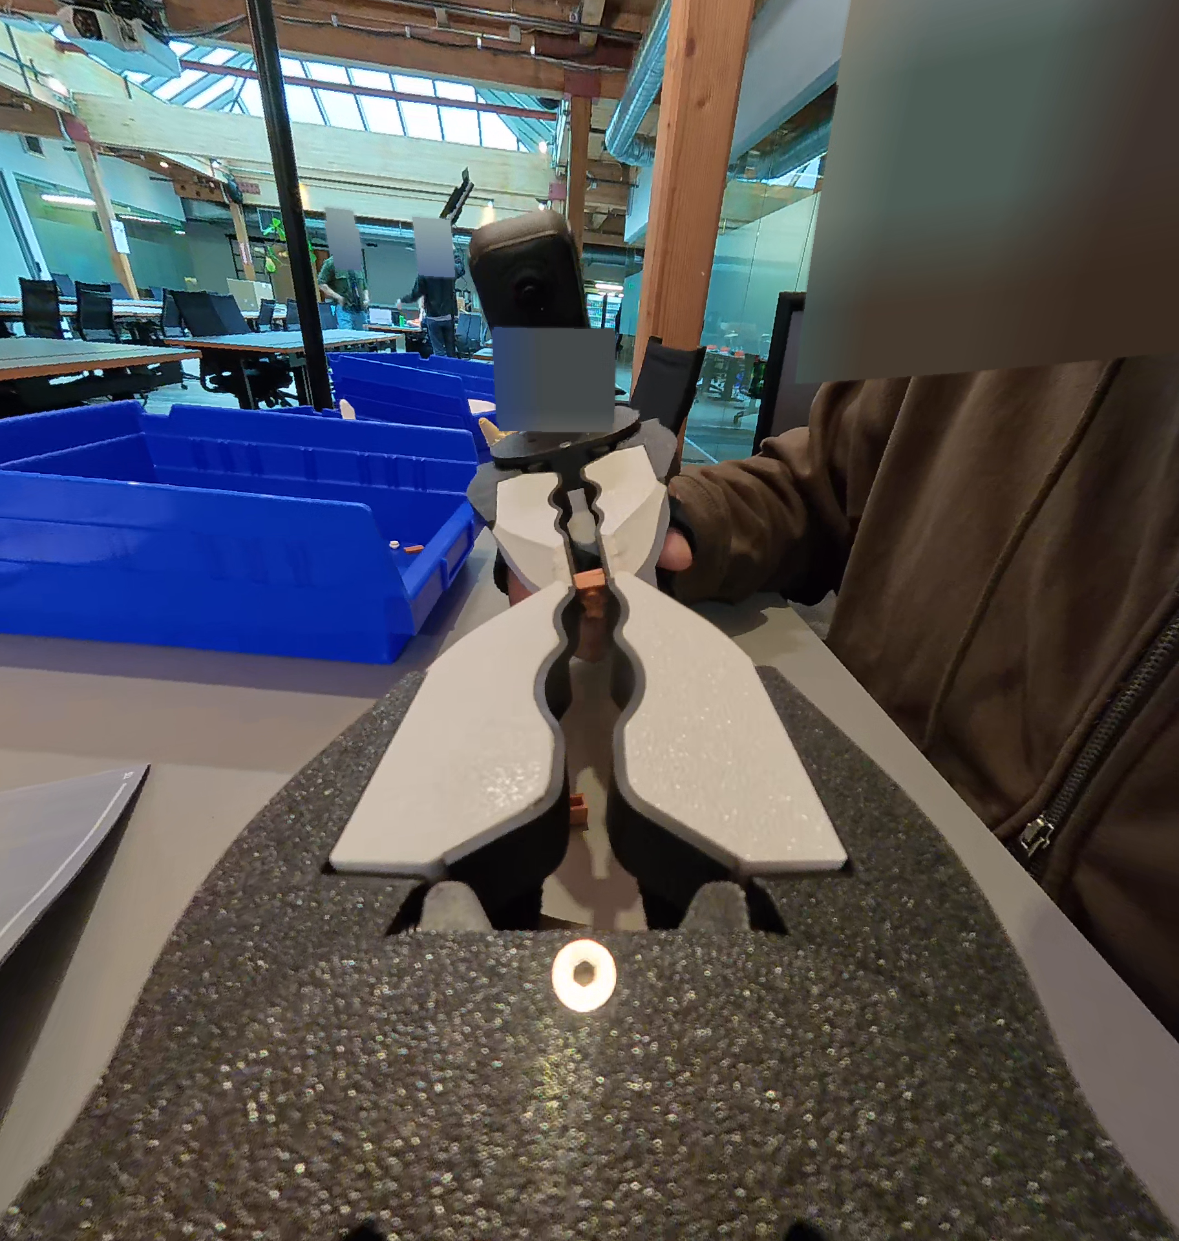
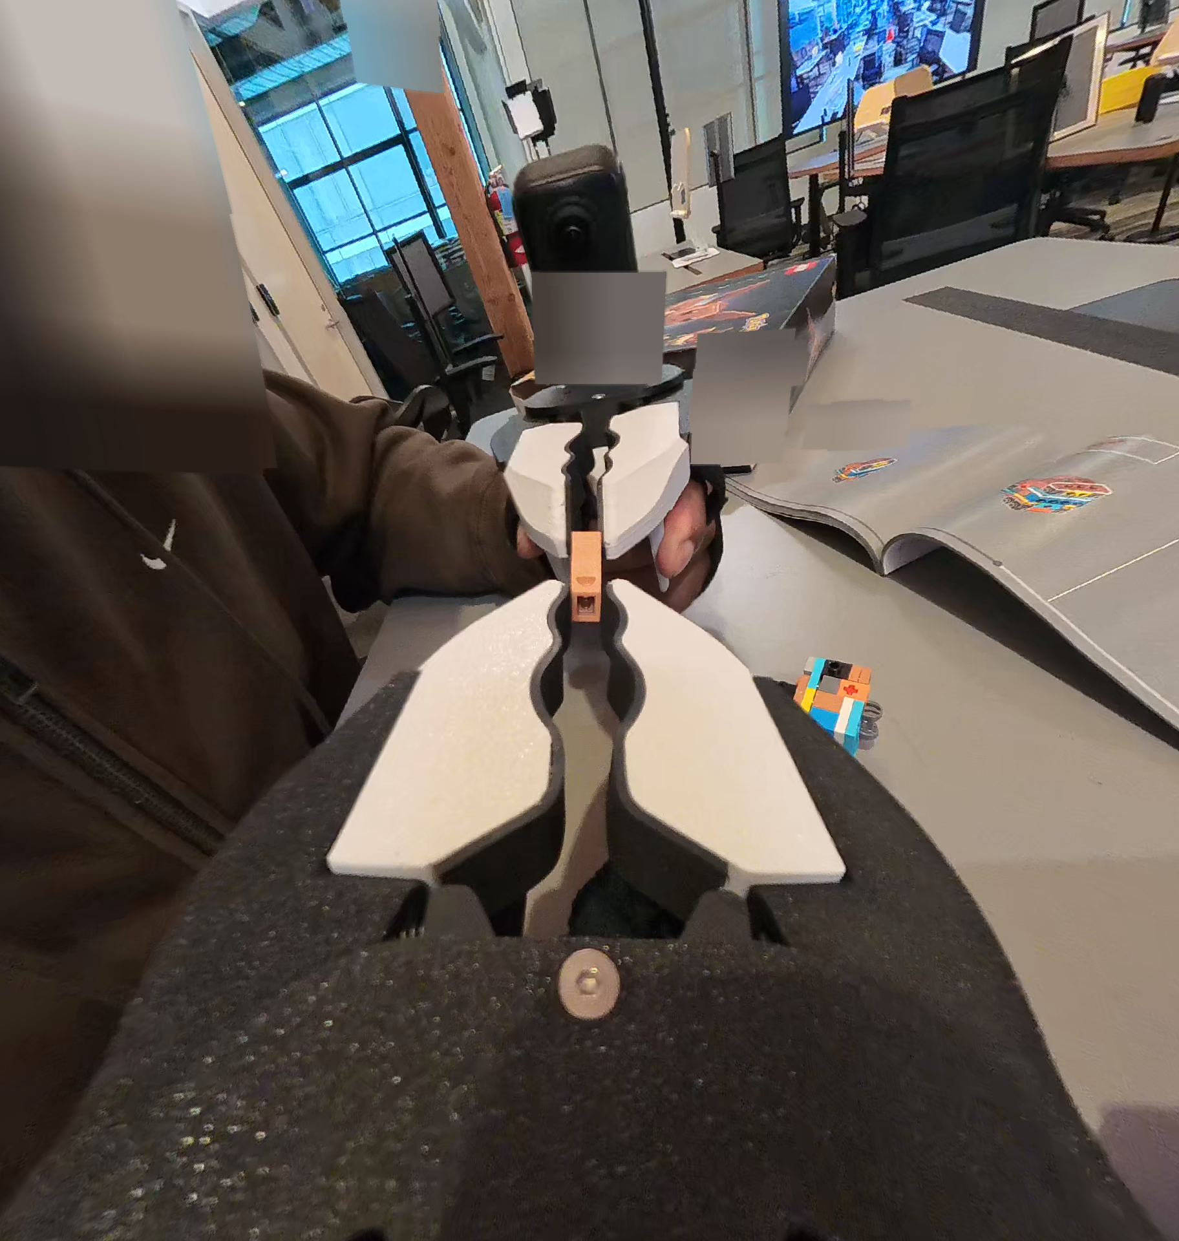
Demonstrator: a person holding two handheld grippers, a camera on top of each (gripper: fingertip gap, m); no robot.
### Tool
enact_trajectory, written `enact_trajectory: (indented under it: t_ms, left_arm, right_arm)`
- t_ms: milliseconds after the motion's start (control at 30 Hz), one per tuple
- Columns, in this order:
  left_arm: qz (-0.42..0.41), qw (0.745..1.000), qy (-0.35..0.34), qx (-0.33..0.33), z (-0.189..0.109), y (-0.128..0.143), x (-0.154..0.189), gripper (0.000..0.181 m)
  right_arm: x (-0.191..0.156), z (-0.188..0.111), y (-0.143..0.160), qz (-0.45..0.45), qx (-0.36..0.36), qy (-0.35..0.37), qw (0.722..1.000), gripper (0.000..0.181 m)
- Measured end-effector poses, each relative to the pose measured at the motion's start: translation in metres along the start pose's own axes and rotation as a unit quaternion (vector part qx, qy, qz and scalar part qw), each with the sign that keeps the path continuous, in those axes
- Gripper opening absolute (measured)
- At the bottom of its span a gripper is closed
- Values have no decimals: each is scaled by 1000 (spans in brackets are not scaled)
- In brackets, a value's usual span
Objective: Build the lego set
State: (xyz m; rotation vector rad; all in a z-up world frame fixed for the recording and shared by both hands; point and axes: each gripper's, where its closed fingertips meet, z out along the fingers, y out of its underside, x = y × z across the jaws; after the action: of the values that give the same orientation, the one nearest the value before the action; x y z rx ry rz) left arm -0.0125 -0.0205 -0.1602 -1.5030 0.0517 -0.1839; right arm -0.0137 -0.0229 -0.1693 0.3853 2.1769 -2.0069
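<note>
Between the two tongs, held tip to tip above the counter (image 2: 976,873), an orange-brown lego piece (image 2: 585,577) is pinched — left tongs (image 1: 590,604) and right tongs (image 2: 585,608) both narrowed onto it. This looks like a hand-over or a mating of small parts; which, I cannot tell. Next comes a steady press or release — then on to the small built block (image 2: 835,702) beside the open booklet (image 2: 1043,537).

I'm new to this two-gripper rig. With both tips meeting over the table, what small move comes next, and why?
Probably press the two small orange-brown lego pieces together. The left gripper and right gripper face tip to tip, each shut on a piece; whether they're already seated, I can't tell.
</note>
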Motion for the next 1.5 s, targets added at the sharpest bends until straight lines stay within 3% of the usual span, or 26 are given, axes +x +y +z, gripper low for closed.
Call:
enact_trajectory:
  t_ms: [133, 200, 333, 533, 767, 967, 1167, 1300, 1500]
  left_arm:
    - [-4, 1000, 2, 4, 0, -1, 0, 6]
    - [-22, 999, 5, 44, -9, -14, -2, 7]
    - [-21, 997, -46, 61, -30, -24, -26, 6]
    - [-18, 997, -47, 62, -28, -19, -27, 7]
    - [-16, 997, -48, 65, -32, -18, -30, 7]
    - [-16, 997, -47, 59, -31, -15, -30, 7]
    - [-20, 997, -46, 57, -31, -13, -30, 7]
    - [-26, 997, -47, 50, -29, -10, -31, 7]
    - [-140, 989, -37, -21, -5, 19, -29, 7]
  right_arm:
    - [0, 0, -2, 0, 5, 1, 1000, 8]
    - [6, -8, -7, 12, 24, 10, 1000, 8]
    - [22, -24, -20, 43, 61, 25, 997, 8]
    - [40, -17, 20, -53, -89, 119, 987, 8]
    - [86, -45, 74, -103, -276, 238, 925, 8]
    - [95, -52, 97, -115, -341, 257, 897, 8]
    - [95, -53, 97, -110, -338, 257, 899, 9]
    - [92, -52, 90, -117, -323, 253, 904, 20]
    - [63, -28, 37, -239, -181, 224, 927, 19]
